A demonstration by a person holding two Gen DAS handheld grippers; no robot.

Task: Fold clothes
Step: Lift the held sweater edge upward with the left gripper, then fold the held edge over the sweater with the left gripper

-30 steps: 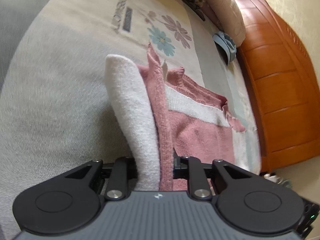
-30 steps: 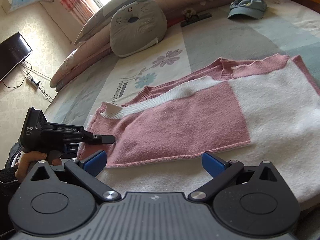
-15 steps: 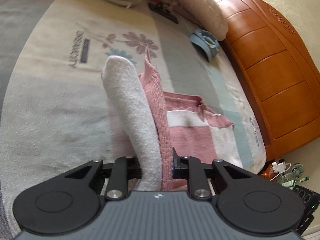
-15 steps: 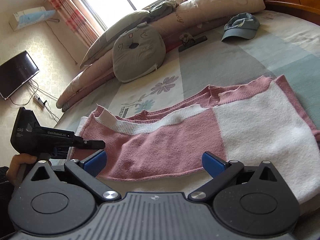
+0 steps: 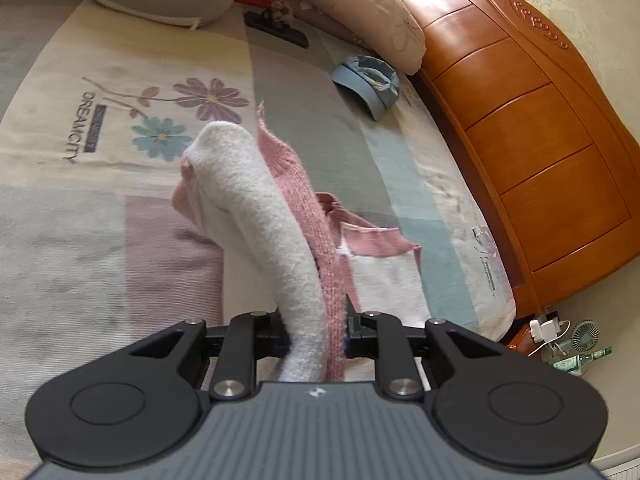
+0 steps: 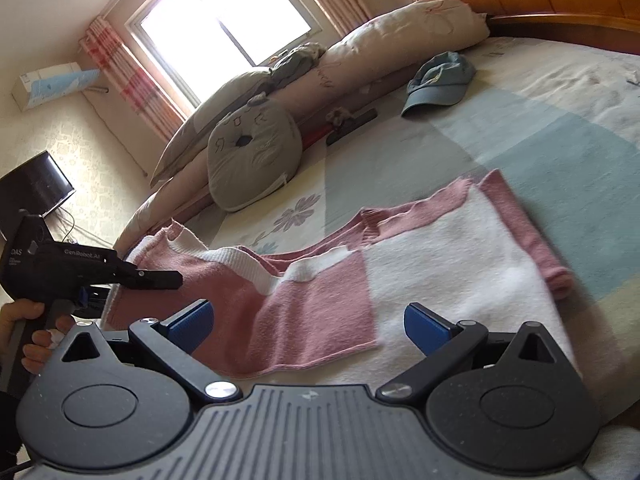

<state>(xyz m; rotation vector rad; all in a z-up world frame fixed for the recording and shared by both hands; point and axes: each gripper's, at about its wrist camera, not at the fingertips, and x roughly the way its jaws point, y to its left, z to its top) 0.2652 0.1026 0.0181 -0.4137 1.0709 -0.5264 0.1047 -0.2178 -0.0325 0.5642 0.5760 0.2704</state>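
Since a second ago the left gripper [image 5: 316, 330] has been lifting its end of the pink-and-white sweater [image 6: 320, 300] higher off the bed [image 5: 80, 240], so the cloth that was lying flat on that side is now rising toward the tool in a sagging fold. In the left wrist view the jaws are pressing together on a bunched edge of the knit, white layer on one side and pink ribbed layer on the other, and the fabric is arching up from between them before dropping back toward the bedspread. In the right wrist view the same tool [image 6: 160, 280] is showing at the left edge, carried by the person's hand [image 6: 36, 332], with the sweater's end draping from it. The right gripper [image 6: 308, 326] is hovering low over the near hem, its blue-padded fingers [image 6: 426, 326] standing wide apart and touching nothing. The rest of the sweater is lying spread on the bed, its white half toward the right and its far pink side rolling under slightly. Farther back a blue cap [image 6: 438, 82] is resting on the bedspread near the pillows, and a grey cushion [image 6: 252, 152] is leaning against the long bolster.
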